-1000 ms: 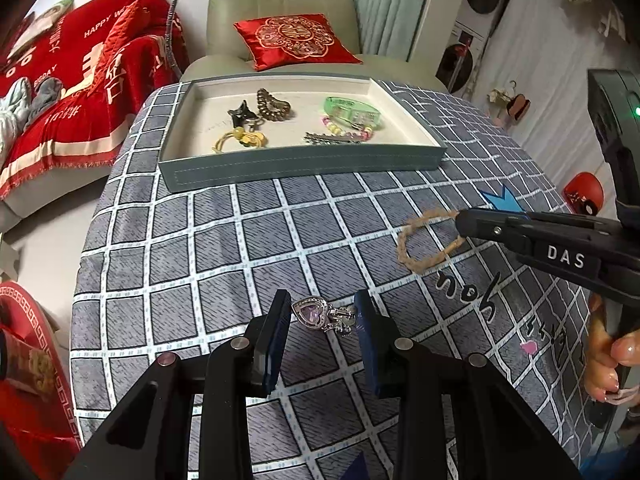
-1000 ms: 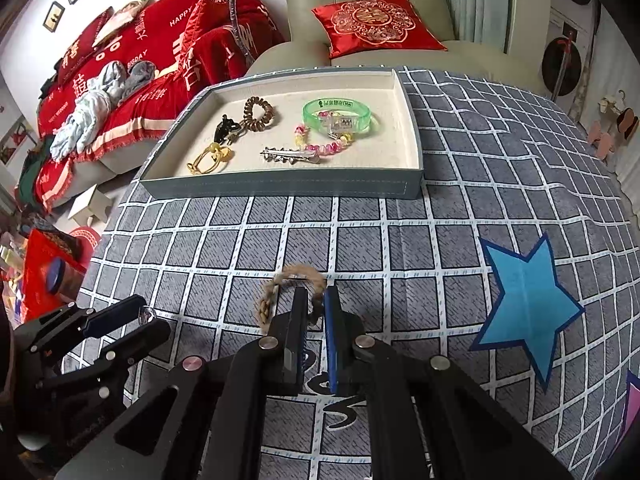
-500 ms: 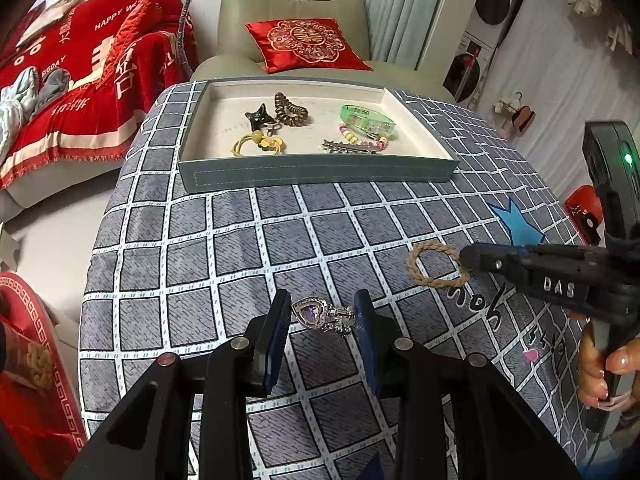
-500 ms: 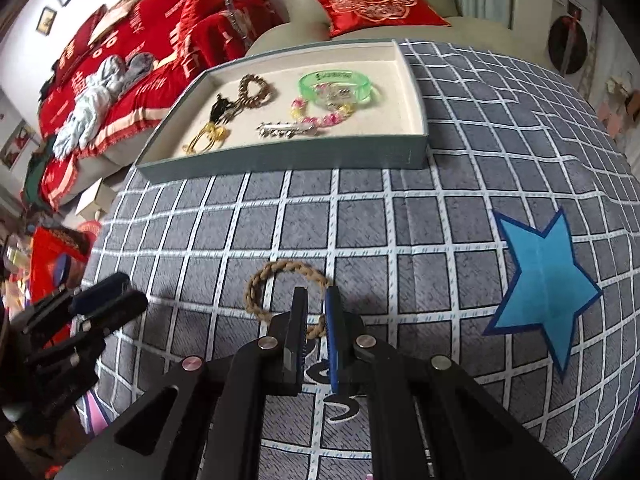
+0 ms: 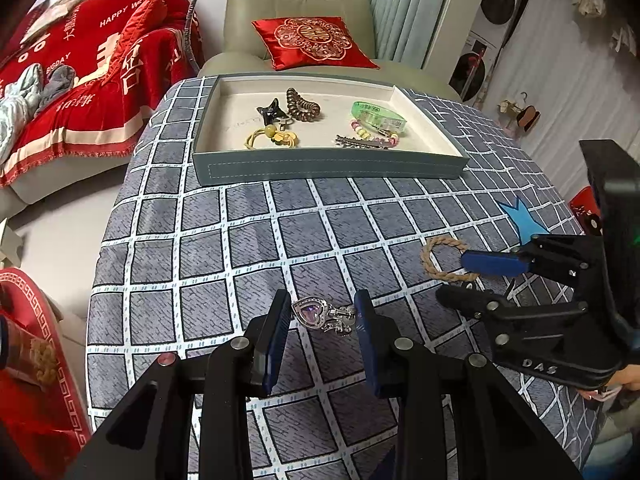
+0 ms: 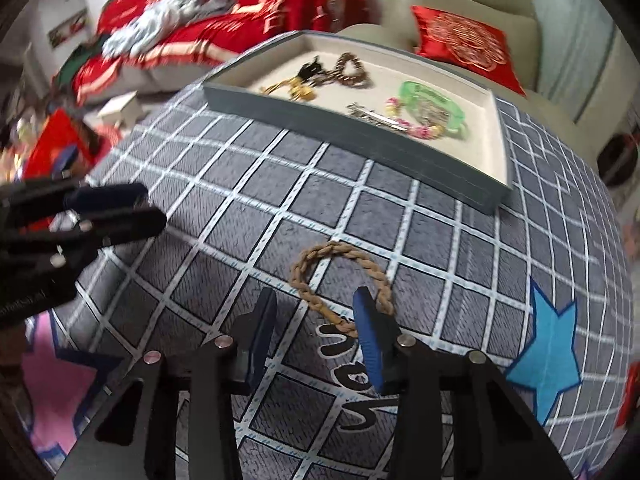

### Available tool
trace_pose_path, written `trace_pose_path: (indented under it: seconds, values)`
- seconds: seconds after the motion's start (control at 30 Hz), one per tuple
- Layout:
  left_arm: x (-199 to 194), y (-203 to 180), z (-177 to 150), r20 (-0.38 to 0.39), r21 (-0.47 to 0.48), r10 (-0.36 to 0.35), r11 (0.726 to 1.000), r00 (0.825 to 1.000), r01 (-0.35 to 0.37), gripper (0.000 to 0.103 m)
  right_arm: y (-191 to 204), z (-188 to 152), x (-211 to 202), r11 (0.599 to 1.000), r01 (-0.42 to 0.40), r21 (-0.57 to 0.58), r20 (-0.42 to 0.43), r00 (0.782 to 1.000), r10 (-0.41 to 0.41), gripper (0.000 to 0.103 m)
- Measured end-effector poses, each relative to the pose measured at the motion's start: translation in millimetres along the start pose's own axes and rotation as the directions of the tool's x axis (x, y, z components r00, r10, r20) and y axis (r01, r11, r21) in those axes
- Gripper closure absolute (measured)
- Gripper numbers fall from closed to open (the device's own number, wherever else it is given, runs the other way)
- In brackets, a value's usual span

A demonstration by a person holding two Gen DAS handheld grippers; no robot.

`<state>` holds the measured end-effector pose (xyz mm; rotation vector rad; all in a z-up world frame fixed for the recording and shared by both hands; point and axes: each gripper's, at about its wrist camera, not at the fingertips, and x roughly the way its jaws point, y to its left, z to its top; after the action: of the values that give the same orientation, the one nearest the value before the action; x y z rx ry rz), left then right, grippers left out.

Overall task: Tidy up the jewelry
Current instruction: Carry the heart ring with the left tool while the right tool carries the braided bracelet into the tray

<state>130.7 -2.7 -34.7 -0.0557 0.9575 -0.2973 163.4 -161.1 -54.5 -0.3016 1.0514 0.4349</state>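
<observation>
A gray checked cloth covers the surface (image 5: 224, 240), with a tray (image 5: 328, 168) of jewelry at its far edge, a green armchair (image 5: 296, 4) with a red cushion (image 5: 316, 42) behind, and a red-draped sofa (image 5: 88, 76) to the left. Since a moment ago the right gripper (image 6: 316, 312) has spread from nearly shut to wide open, its right finger touching the braided bracelet (image 6: 340, 276) lying flat on the cloth. The left gripper (image 5: 322, 318) stays open around the heart pendant (image 5: 320, 316), whose long axis runs crosswise between the fingers, heart toward the left one.
</observation>
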Motion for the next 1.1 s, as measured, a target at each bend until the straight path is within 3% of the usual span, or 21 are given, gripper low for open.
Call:
trace_pose_path:
  seconds: [0.17,0.23,0.27,0.47,0.63,1.1]
  values:
    - [0,1,0,-0.003,-0.003,0.001,1.000,1.000,-0.001,0.054,-2,-2,1,1.000,-0.026,0.013,-0.013,1.000,0.027,0.071]
    - [0,2,0,0.000,-0.003,0.001,1.000,1.000,-0.001,0.054,0,-1,0,0.999,-0.030,0.010,-0.020,0.999,0.030,0.093]
    - [0,1,0,0.001,-0.003,0.001,1.000,1.000,-0.001,0.054,2,-2,0,0.999,-0.037,0.013,-0.029,0.999,0.037,0.096]
    - [-3,1,1,0.006,-0.003,-0.002,1.000,1.000,0.002,0.054,4,-6,-4,0.996,-0.026,0.080,-0.028,0.999,0.028,0.096]
    - [-7,0,3,0.014,-0.003,-0.001,1.000,1.000,0.001,0.054,-14,-9,-17,0.974,-0.074,0.213,0.011,0.997,0.074,0.096]
    - [-19,-5,14,0.050,0.014,0.008,1.000,0.999,-0.009,0.054,-40,1,-53,0.913,-0.180,0.367,0.144,0.980,0.136,0.096]
